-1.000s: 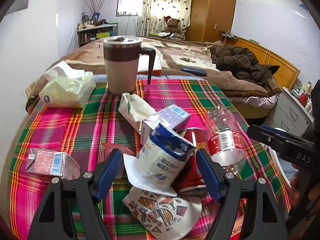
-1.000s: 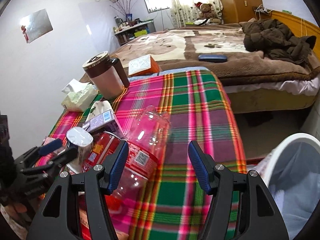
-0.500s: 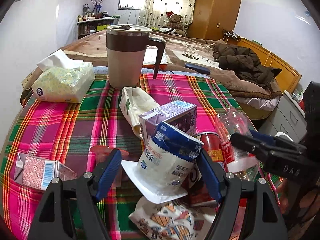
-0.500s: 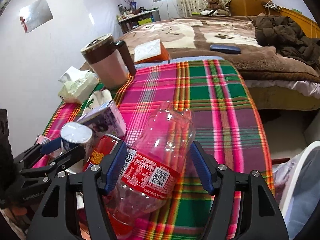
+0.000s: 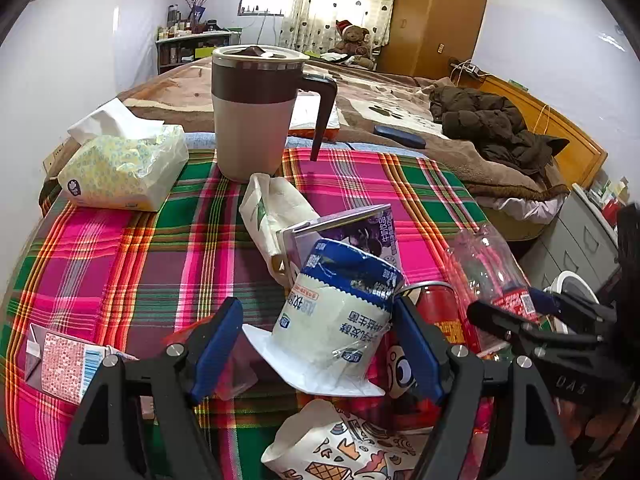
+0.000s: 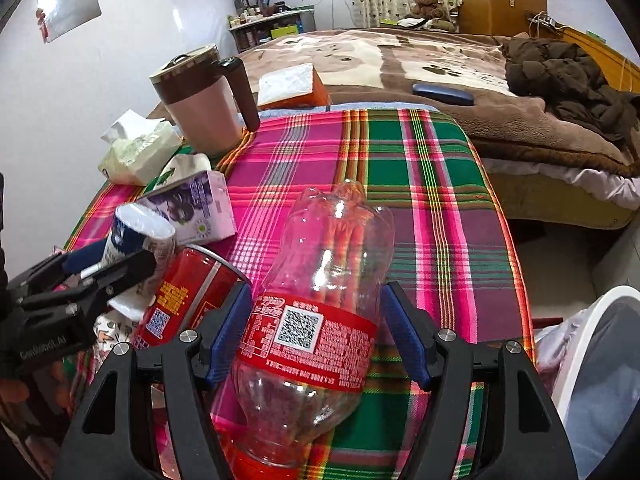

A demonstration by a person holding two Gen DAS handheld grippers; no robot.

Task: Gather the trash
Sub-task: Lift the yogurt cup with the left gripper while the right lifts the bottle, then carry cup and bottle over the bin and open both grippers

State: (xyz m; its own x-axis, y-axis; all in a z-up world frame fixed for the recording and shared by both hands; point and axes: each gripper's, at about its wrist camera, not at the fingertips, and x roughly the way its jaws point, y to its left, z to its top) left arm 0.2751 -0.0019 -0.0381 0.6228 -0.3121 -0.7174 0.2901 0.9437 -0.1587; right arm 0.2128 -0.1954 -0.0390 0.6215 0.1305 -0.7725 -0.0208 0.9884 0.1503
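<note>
Straddling trash on the plaid table

Spread apart, the left gripper [image 5: 316, 336] has its blue fingers either side of a blue-and-white paper cup [image 5: 340, 312] lying tilted on a white sheet; the right pad looks to touch the cup, the left stands clear of it. Just ahead sit a purple carton [image 5: 352, 228] and a crumpled white bag [image 5: 276, 212]. The right gripper [image 6: 316, 328] also stands apart, its fingers flanking the red label of a clear plastic bottle [image 6: 320, 312] without clamping it. A red can [image 6: 184, 292] crowds its left finger; to its right the plaid cloth [image 6: 448, 216] lies bare up to the table edge, and past that edge the white bin [image 6: 592, 360] gapes near the right finger
</note>
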